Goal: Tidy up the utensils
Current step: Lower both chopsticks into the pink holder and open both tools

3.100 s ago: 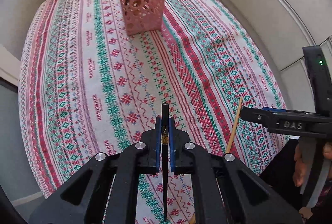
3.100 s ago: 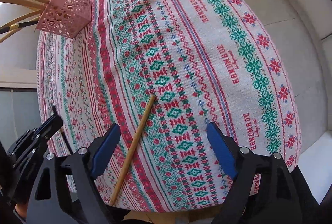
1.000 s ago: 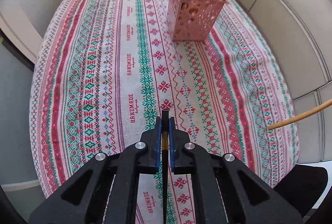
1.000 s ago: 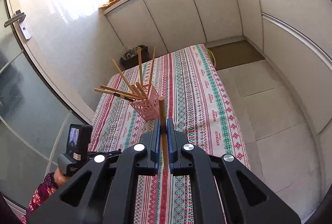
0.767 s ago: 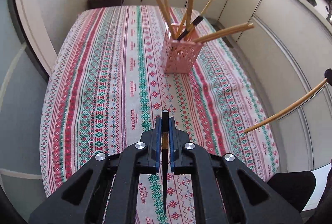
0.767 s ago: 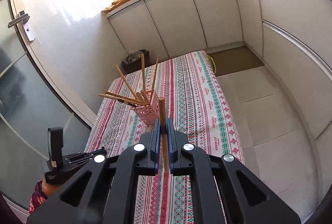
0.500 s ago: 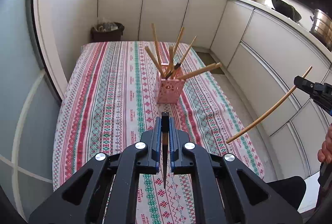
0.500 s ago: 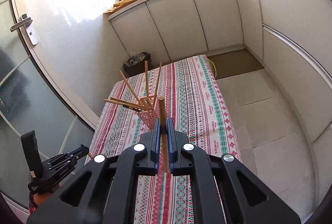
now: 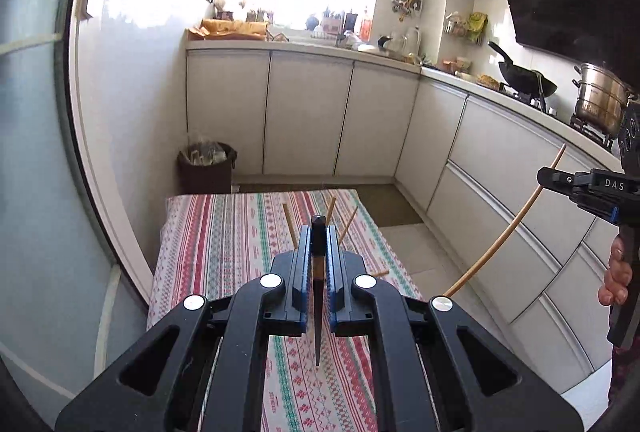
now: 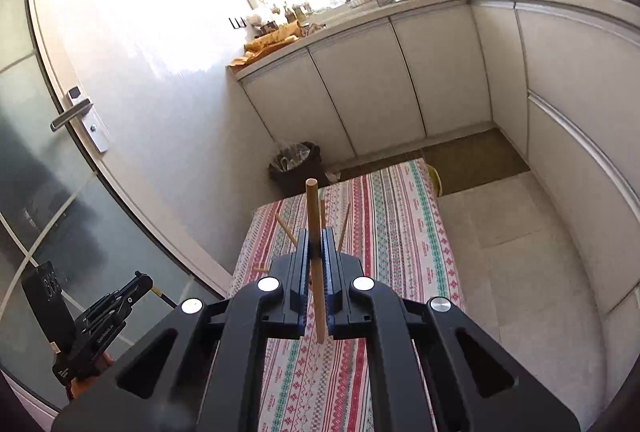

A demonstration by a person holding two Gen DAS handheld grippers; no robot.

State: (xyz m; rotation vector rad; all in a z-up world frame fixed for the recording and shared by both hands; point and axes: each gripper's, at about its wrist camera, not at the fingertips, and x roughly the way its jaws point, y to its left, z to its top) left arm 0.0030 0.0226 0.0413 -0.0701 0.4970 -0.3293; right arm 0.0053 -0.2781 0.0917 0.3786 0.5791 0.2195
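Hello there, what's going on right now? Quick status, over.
Left gripper shut on a black chopstick. Right gripper shut on a wooden chopstick. Both high over the striped tablecloth; the holder itself hidden behind the grippers.

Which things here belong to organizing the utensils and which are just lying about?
Job:
left hand-held gripper clamping black chopstick
right hand-held gripper clamping wooden chopstick
chopsticks standing on table

Lying about:
trash bin
wok
steel pot

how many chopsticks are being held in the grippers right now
2: a black chopstick clamped in the left gripper, and a wooden chopstick clamped in the right gripper.
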